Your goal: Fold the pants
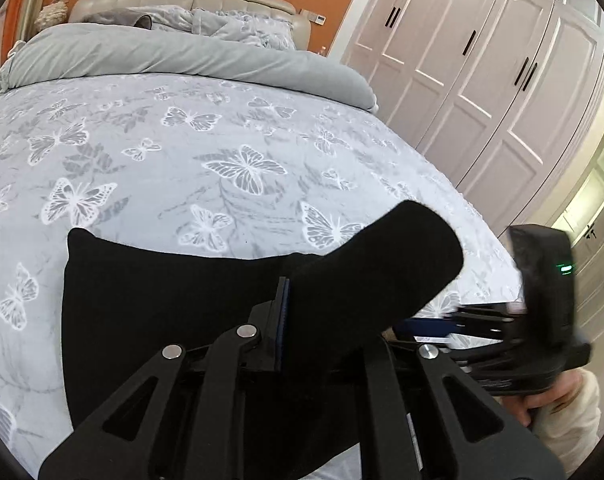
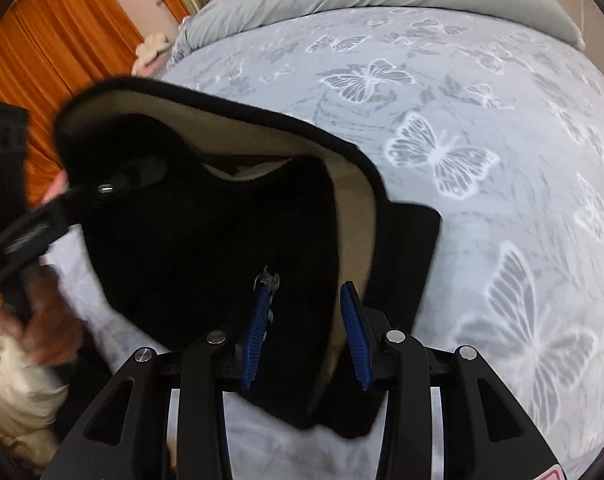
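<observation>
Covering my view, the grey butterfly-print bed sheet [image 1: 150,152] carries the black fleece-lined pants [image 2: 206,240]; my left gripper [image 1: 290,312] pinches a raised fold, my right gripper [image 2: 307,328] stands half open around the waistband edge.

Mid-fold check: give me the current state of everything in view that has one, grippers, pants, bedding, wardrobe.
left gripper: shut on the pants, fabric lifted.
right gripper: open, blue pads apart, pants edge between them but not pinched.
pants: black, partly folded over, beige lining showing, one part raised off the bed.
bedsheet: spread flat, butterfly print.
duvet: rolled back toward the headboard.
wardrobe doors: closed.
</observation>
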Available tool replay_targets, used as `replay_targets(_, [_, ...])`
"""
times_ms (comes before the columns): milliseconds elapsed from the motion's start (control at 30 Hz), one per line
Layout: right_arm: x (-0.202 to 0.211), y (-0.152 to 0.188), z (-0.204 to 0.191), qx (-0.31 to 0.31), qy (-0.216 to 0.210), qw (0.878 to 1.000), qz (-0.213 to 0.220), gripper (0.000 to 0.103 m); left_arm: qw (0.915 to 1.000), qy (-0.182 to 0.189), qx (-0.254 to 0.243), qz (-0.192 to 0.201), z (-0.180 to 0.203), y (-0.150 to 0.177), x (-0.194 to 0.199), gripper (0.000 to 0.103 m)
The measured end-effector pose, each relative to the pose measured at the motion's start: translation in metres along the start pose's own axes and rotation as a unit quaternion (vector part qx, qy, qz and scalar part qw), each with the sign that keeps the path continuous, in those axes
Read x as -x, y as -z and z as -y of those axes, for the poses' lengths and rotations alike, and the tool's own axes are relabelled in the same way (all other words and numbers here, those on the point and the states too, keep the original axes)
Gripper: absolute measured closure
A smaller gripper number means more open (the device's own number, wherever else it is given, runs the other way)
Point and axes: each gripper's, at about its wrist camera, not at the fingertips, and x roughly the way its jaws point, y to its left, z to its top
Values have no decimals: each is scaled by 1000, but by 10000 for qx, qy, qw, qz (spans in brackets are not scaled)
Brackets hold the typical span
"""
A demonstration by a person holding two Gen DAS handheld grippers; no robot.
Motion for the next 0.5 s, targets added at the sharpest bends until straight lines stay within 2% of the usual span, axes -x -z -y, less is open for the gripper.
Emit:
replay_targets(100, [-20, -11, -2, -5, 108, 9999, -51, 60, 10000, -41, -27, -29, 0, 2, -2, 93])
replay_targets(167, [-34, -14, -5, 41, 204, 9997, -162, 81, 10000, 4, 9, -86, -3, 3, -3, 93])
replay_targets(200, [-34, -15, -6, 47, 288, 9995, -153, 81, 10000, 45, 35, -67, -4, 4, -2, 93])
replay_targets(300, [9, -18, -11, 10, 63, 9991, 424, 100, 9996, 261, -85, -31, 4, 5, 4, 92])
replay_targets(333, [29, -16, -7, -58, -48, 9980, 628, 100, 9992, 369, -143, -50, 9, 7, 5, 92])
replay_targets(367, [36, -13, -2, -82, -90, 9978, 652, 100, 9987, 474, -172, -81, 12, 10, 4, 90])
replay_targets(400, [33, -9, 4, -68, 1, 9983, 574, 100, 9982, 541, -201, -156, 16, 14, 1, 84])
replay_targets(433, [14, -2, 16, -146, 285, 9992, 247, 98, 9977, 559, -236, -287, 21, 20, -4, 78])
replay_targets(467, [-12, 6, 29, -324, 415, 9984, -218, 97, 9970, 503, -311, -497, 27, 30, -14, 59])
replay_targets(500, [-21, 9, 35, -427, 361, 9980, -303, 96, 9961, 428, -401, -659, 31, 38, -22, 42])
